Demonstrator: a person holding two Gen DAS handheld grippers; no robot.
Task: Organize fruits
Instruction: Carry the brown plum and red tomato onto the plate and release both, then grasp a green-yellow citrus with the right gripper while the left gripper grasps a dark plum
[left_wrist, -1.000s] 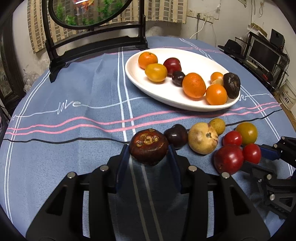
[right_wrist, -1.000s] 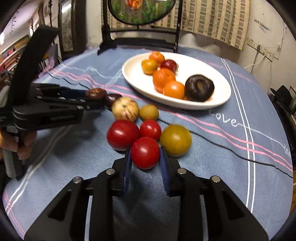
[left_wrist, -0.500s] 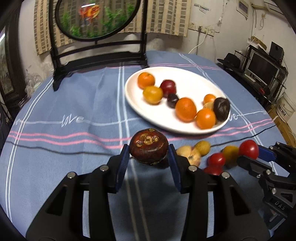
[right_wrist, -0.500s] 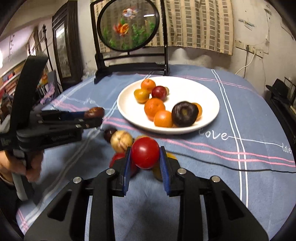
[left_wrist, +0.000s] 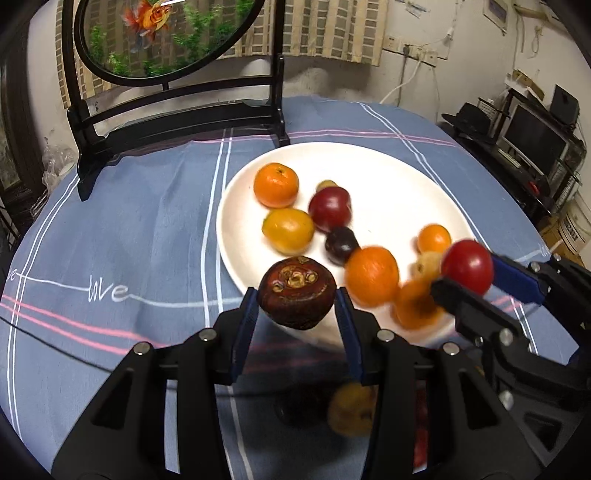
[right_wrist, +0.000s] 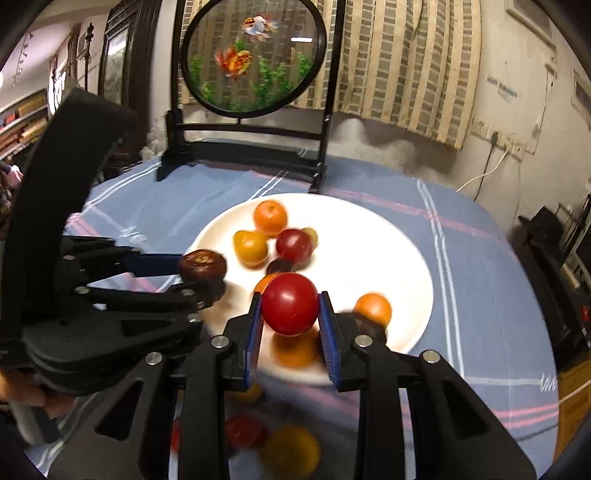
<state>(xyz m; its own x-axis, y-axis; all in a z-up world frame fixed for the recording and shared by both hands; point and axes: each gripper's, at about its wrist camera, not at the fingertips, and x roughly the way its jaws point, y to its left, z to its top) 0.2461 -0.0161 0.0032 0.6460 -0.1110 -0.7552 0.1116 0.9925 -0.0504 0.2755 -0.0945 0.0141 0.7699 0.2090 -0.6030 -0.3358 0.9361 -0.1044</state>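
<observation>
I'm hovering both loads over the white plate (left_wrist: 388, 162), mid-frame, already carrying oranges, a plum and more. My left gripper (left_wrist: 297, 314) is easing its jaws apart around the brown mangosteen (left_wrist: 297, 291), at the plate's near rim; my right gripper (right_wrist: 290, 321) is likewise opening around the red tomato (right_wrist: 290, 303). Roughly half done, I'd judge: blurry fruits (right_wrist: 269, 443) are waiting on the tablecloth (left_wrist: 129, 229), bottom of frame.

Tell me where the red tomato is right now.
The red tomato sits between the right gripper's opening jaws, above the white plate's near rim, right of the left gripper's dark mangosteen.
</observation>
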